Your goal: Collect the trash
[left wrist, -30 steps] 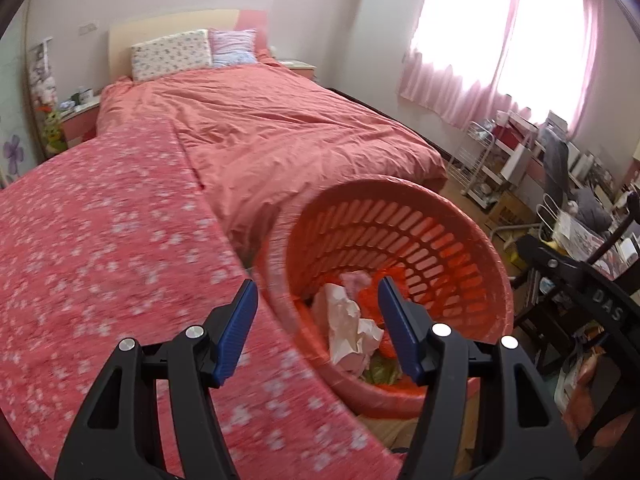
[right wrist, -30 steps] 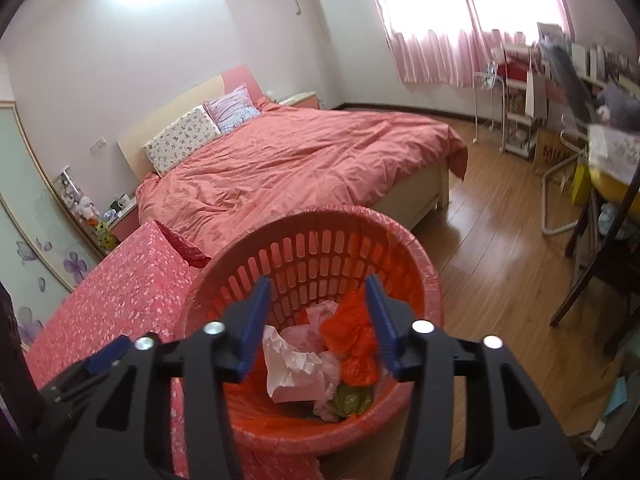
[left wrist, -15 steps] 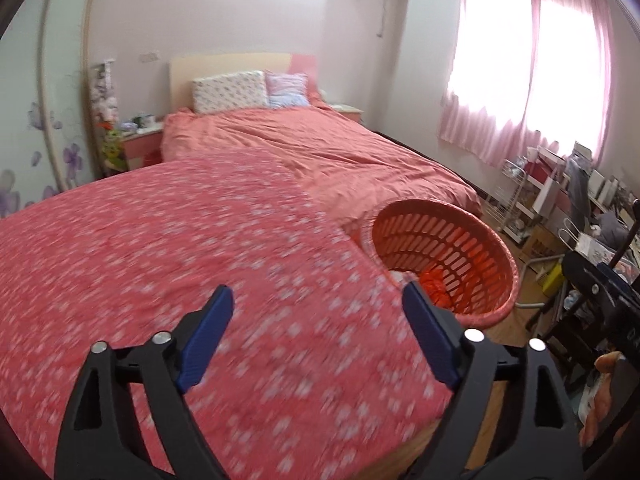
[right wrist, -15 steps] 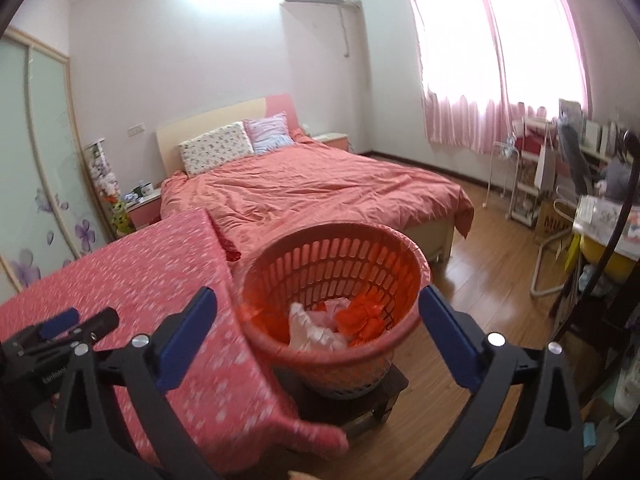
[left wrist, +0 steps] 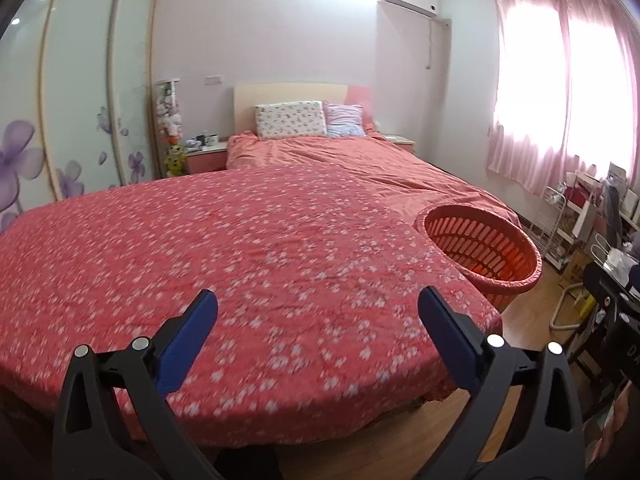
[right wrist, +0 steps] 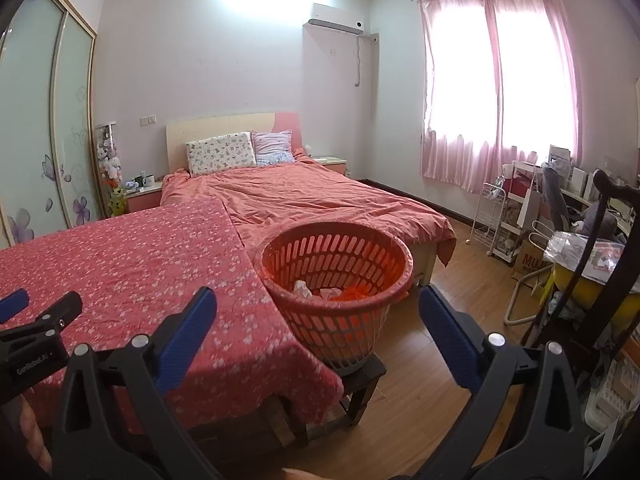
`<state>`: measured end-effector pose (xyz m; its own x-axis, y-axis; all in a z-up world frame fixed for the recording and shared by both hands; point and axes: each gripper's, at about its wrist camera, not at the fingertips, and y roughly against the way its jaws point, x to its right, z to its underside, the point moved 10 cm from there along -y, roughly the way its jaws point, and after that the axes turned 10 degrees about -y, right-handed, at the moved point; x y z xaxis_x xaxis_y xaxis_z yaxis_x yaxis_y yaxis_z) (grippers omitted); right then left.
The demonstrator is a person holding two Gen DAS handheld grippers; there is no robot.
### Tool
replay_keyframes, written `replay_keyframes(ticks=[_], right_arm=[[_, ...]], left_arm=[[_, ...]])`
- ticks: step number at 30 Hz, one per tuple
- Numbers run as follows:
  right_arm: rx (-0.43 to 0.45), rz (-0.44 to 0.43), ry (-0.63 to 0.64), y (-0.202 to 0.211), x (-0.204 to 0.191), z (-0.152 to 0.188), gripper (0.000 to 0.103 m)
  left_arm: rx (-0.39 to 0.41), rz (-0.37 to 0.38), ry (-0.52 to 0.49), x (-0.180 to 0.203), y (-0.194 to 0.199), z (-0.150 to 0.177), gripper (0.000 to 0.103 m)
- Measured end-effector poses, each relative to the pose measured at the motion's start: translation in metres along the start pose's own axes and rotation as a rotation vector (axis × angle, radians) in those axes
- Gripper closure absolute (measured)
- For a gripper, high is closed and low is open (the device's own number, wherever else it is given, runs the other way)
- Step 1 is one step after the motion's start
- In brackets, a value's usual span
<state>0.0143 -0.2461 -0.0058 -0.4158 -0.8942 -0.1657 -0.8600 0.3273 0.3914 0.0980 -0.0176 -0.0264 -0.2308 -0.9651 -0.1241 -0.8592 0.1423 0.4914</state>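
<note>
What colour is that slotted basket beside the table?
Orange-red basket, clearest in the right wrist view.

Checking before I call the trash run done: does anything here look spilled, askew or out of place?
Nothing looks spilled. The orange basket stands upright on a small dark stool beside the floral cloth, crumpled trash inside. The perch looks a little odd: the basket's rim is wider than the stool.

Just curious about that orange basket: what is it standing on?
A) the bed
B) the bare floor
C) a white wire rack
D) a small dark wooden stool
D: in the right wrist view the orange basket sits on a small dark wooden stool beside the flowered cloth.
</note>
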Motion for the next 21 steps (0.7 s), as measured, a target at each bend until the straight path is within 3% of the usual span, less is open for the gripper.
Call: replay_keyframes(ticks=[7,21], right_arm=[[0.03,0.029,-0.023,0.025,0.008,0.007,0.004],[0.012,0.056,0.005,0.029,0.001,0.02,0.004]], left_arm=[[0.032,-0.064,0.016,-0.005,0.024,0.012,0.002],[0.005,-0.088,0.057,-0.004,0.033,0.032,0.002]])
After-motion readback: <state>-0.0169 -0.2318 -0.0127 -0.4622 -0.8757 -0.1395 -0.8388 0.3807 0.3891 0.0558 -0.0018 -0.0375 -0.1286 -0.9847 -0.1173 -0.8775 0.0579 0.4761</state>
